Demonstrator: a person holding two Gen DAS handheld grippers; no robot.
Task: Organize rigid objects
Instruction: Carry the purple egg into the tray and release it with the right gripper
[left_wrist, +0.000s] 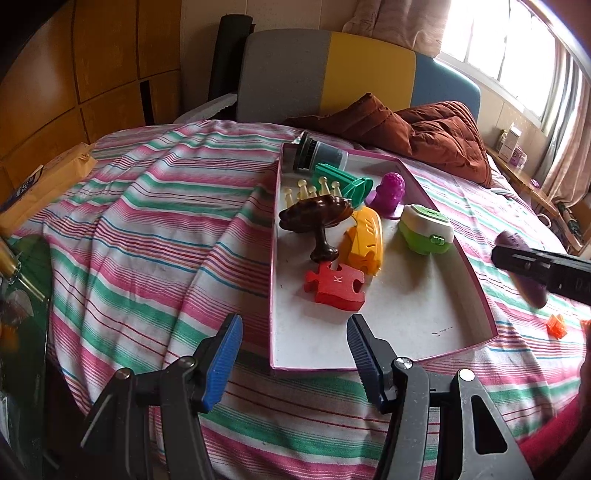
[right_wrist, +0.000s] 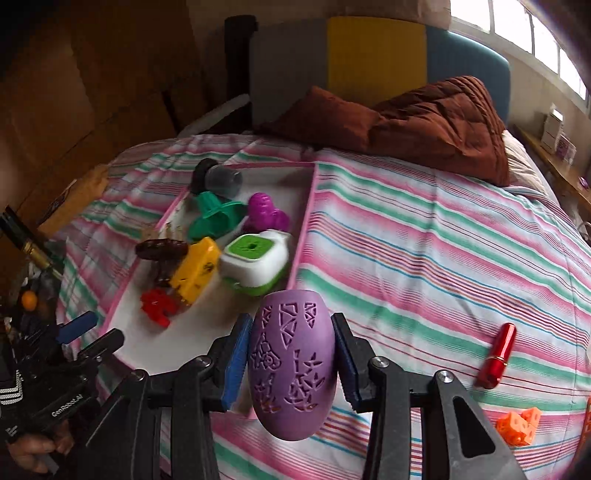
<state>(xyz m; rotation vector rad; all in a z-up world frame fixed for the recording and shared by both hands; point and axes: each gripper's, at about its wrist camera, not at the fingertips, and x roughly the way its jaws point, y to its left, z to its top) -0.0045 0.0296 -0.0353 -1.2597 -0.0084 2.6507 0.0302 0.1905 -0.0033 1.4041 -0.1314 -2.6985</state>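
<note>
My right gripper (right_wrist: 291, 363) is clamped on the purple egg-shaped shell (right_wrist: 291, 360), pads on its two long sides, widest part between them. It hangs over the striped bedspread (right_wrist: 424, 240), just off the near right edge of the pink-rimmed tray (right_wrist: 304, 221).

Handling, my guess: hard hollow plastic with cut-out patterns, so light and stiff, but thin around the cut-outs and possibly brittle. The curved, smooth flanks mean it can squirt out or roll in the pads. I'd grip across the belly as now, not near either end. Once set down it'll likely roll, so park it against something.

My left gripper (left_wrist: 293, 345) is part open with nothing in it, hovering over the tray's near left corner.

The tray's near end is bare; the red puzzle piece (left_wrist: 334, 290), yellow toy (left_wrist: 364, 240) and green-white box (left_wrist: 426, 229) crowd the middle. The red lipstick (right_wrist: 496, 356) and orange cubes (right_wrist: 517, 426) are on the bedspread, right side, well apart from the tray.
</note>
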